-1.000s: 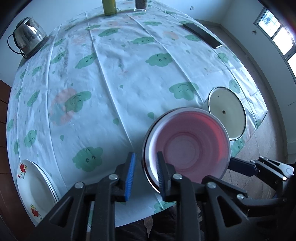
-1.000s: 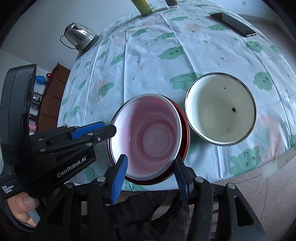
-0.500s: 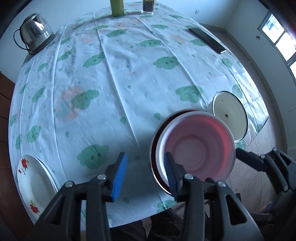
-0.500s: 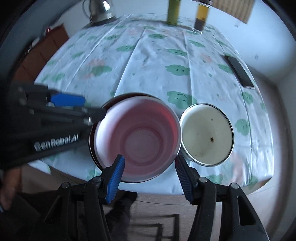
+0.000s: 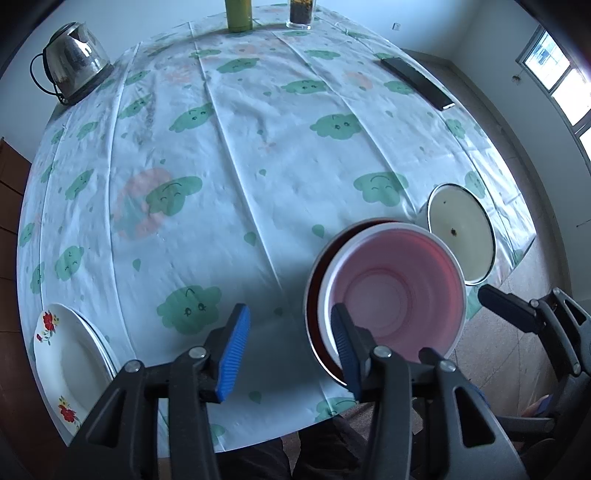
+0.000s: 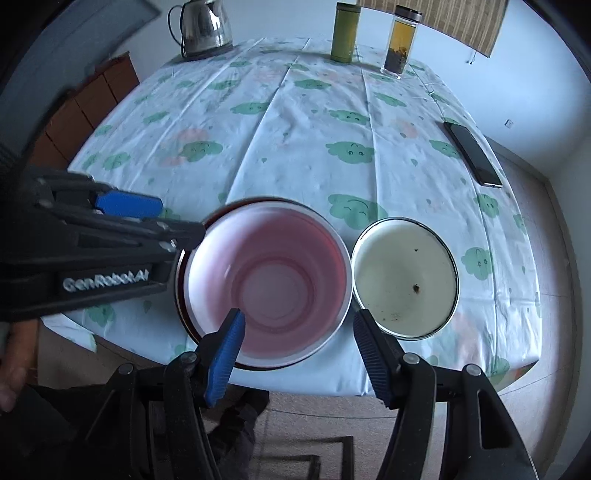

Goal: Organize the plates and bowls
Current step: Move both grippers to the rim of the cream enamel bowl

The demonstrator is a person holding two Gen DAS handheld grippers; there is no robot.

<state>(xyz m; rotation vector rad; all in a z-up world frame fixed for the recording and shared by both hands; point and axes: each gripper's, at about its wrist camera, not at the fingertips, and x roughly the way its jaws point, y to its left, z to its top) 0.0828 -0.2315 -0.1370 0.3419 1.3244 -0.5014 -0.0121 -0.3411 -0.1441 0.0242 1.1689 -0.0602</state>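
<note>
The pink bowl sits nested in a dark red bowl near the front edge of the counter, which wears a cloth printed with green clouds. Just to its right, rims almost touching, stands a cream bowl with a metal rim and a few dark specks inside. The left claw hangs over the left side of the nested pair; its jaws have just been opening, and they stand apart now, the right finger over the pink bowl's rim, the left over bare cloth, gripping nothing. The right claw hovers over the near edge of the same pair; its jaws have likewise just been opening and stand wide, with the pink bowl's near rim seen between them but no pad pressing on it. White plates with red flowers lie stacked at the counter's front left corner. Farther back are a kettle, a green flask, a glass jar and a phone by the right edge.
</note>
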